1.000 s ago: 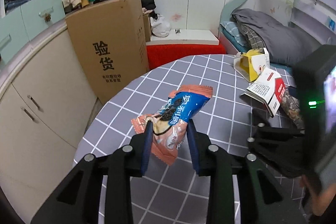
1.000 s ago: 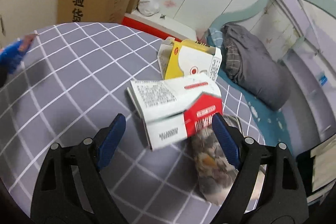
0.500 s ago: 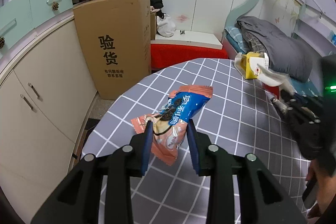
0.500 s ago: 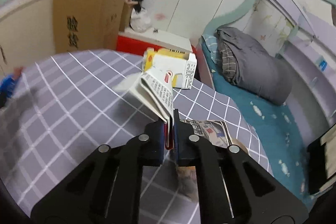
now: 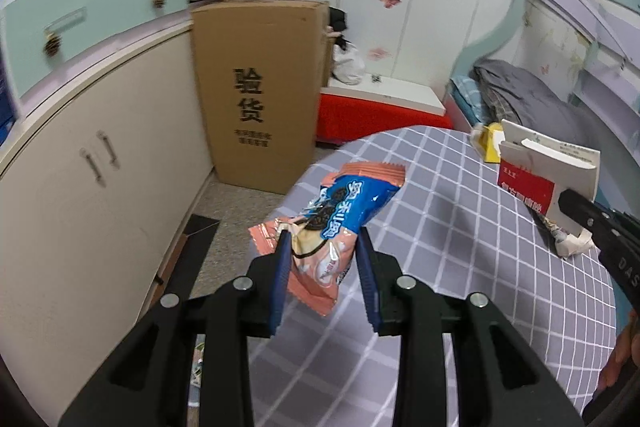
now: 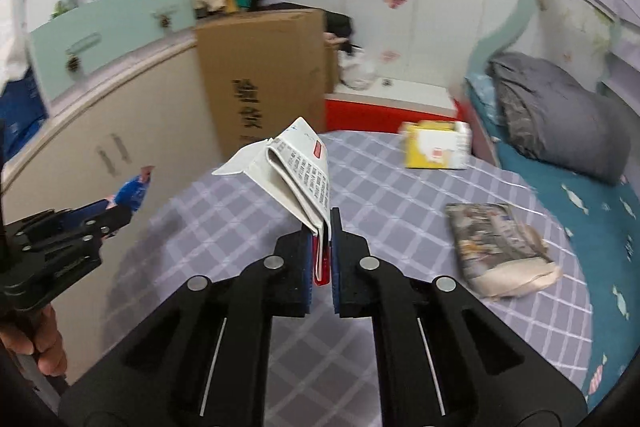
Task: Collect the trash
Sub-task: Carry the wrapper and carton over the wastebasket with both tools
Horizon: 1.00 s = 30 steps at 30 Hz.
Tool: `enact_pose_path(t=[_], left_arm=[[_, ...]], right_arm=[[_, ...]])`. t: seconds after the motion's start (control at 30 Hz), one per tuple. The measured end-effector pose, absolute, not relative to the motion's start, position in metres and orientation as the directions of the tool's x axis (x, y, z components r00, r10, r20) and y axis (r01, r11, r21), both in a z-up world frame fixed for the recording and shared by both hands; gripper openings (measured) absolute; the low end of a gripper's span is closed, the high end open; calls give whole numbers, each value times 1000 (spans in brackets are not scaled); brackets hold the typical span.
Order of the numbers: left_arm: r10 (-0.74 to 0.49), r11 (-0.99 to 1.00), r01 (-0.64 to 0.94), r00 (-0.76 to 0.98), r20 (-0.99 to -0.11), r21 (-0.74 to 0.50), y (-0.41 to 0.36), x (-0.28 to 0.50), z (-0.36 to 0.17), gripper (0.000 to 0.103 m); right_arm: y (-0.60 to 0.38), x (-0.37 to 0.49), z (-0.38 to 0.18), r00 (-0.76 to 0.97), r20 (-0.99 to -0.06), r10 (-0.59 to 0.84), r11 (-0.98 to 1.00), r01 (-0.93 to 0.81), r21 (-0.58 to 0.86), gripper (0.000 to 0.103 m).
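Observation:
My left gripper point(image 5: 322, 247) is shut on a pink and blue cookie wrapper point(image 5: 340, 211) and holds it above the left edge of the round grey checked table point(image 5: 460, 267). My right gripper point(image 6: 322, 227) is shut on a flattened white and red carton point(image 6: 300, 171), lifted off the table; the carton also shows in the left wrist view point(image 5: 548, 171). A yellow and white box point(image 6: 436, 149) and a crumpled printed bag point(image 6: 496, 247) lie on the table.
A tall cardboard box point(image 5: 260, 95) stands on the floor beyond the table, beside cream cabinets point(image 5: 80, 167). A red platform point(image 5: 372, 115) and a bed with a grey blanket point(image 6: 560, 115) lie behind and to the right.
My right gripper closed on the white and red carton and lifted it off the table. Both grippers rose and swung left; the left one still holds the wrapper.

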State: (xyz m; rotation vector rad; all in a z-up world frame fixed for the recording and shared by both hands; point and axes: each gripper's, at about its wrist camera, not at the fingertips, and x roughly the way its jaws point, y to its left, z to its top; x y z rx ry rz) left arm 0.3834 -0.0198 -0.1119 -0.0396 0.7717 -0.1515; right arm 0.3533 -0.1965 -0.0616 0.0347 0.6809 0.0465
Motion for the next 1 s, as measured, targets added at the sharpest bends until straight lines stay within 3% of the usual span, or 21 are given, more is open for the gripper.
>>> enact_pose_path(t=[0.27,0.5,1.0], left_arm=[[-44,995,-28,718,-694,-93,77,344,-112,31],[60,975,-196,677,-733,-102,172,317,-141,31],[126,924,-372,512,-849,-88,281,295,-240,31]], right_arm=[[-91,334,-56,726,-622,293,954,-264,141,7],[6,325,-81,616,-667,420,894,-409,185,7],[132,333,-171,376,-801,466,830,-498,249,7]])
